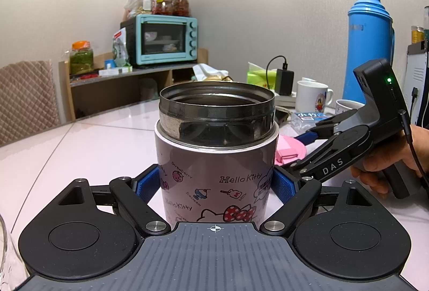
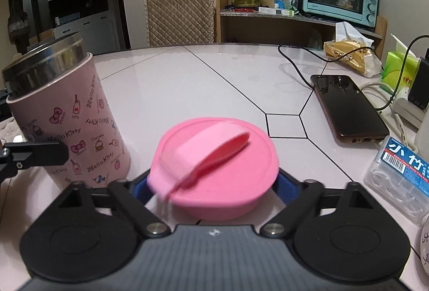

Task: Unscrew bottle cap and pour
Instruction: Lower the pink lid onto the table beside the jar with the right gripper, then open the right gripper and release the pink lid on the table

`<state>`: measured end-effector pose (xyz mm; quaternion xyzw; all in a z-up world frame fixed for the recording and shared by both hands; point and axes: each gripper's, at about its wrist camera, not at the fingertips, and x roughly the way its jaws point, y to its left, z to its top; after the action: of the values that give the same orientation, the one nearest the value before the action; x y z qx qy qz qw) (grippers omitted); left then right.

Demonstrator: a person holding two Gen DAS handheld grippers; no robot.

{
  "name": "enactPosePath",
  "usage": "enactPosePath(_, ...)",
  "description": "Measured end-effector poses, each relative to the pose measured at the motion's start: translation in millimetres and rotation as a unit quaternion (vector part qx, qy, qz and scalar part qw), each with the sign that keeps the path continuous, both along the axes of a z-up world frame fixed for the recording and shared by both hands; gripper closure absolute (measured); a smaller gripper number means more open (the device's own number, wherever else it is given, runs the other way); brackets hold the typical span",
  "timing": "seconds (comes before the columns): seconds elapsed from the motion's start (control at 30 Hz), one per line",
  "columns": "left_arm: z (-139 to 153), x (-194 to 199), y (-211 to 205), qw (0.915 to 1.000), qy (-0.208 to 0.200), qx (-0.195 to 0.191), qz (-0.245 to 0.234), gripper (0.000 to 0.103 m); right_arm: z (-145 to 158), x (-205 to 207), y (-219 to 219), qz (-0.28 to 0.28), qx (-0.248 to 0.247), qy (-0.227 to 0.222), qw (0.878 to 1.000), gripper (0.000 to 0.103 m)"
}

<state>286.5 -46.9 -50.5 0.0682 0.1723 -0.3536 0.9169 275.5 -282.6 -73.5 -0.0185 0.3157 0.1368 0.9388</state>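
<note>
A pink Hello Kitty bottle [image 1: 217, 165] stands upright on the white table [image 1: 80, 151], its steel mouth [image 1: 217, 100] uncovered. My left gripper [image 1: 215, 183] is shut on the bottle's body, blue pads pressed against both sides. In the right wrist view the same bottle [image 2: 69, 116] sits at the left. My right gripper [image 2: 214, 187] is shut on the pink cap [image 2: 214, 157], which has a strap across its top and is low over the table, to the bottle's right. The left wrist view shows the right gripper [image 1: 297, 151], hand-held, with the cap [image 1: 288, 150] just beside the bottle.
A black phone [image 2: 348, 106] on a cable and a clear plastic box [image 2: 399, 175] lie right of the cap. A blue thermos [image 1: 370, 49], white mugs [image 1: 312, 96] and a charger stand behind. A glass rim [image 1: 5, 250] shows at the lower left. A chair [image 2: 179, 17] is across the table.
</note>
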Motion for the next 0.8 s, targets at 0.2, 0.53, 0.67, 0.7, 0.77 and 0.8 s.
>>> enactPosePath(0.2,0,0,0,1.0000,0.000,0.000,0.000,0.013,1,-2,0,-0.001,0.004,-0.002,1.000,0.004)
enactPosePath(0.53,0,0,0,1.0000,0.000,0.000,0.000,0.013,7,-8,0,-0.003,0.012,-0.016,1.000,0.000)
enactPosePath(0.67,0,0,0,1.0000,0.000,0.000,0.000,0.013,9,-10,0,-0.004,0.016,-0.022,1.000,0.000)
enactPosePath(0.7,0,0,-1,1.0000,0.000,0.000,0.000,0.013,9,-11,0,-0.005,0.017,-0.023,1.000,0.000)
enactPosePath(0.77,0,-1,-1,1.0000,0.000,0.000,0.000,0.013,10,-12,0,-0.005,0.018,-0.026,0.999,0.000)
enactPosePath(0.8,0,-1,-1,1.0000,0.000,0.000,0.000,0.013,11,-13,0,-0.005,0.019,-0.028,0.999,0.000)
